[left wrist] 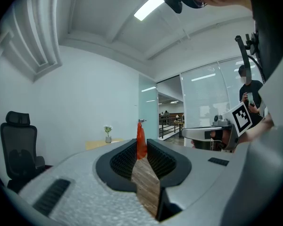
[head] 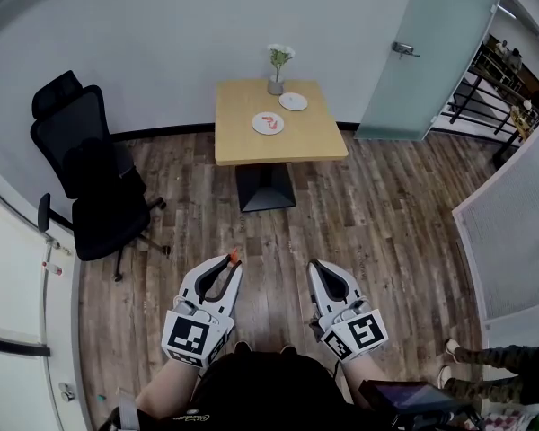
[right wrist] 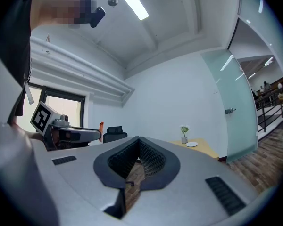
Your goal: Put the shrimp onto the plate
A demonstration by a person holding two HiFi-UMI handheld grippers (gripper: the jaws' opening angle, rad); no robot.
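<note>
**A:** Shrimp (left wrist: 140,136) status?
**B:** Pinched at the left tool's (head: 233,265) tips; right tool (head: 315,268) is closed, empty. Carrying step, I'd say: next, walk to the distant tabletop (head: 319,137), reach the empty plate (head: 293,101).

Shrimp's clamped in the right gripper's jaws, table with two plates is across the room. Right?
Wrong gripper. The shrimp is clamped in the jaws of the left gripper, as the left gripper view shows. The table with two plates is across the room.
</note>
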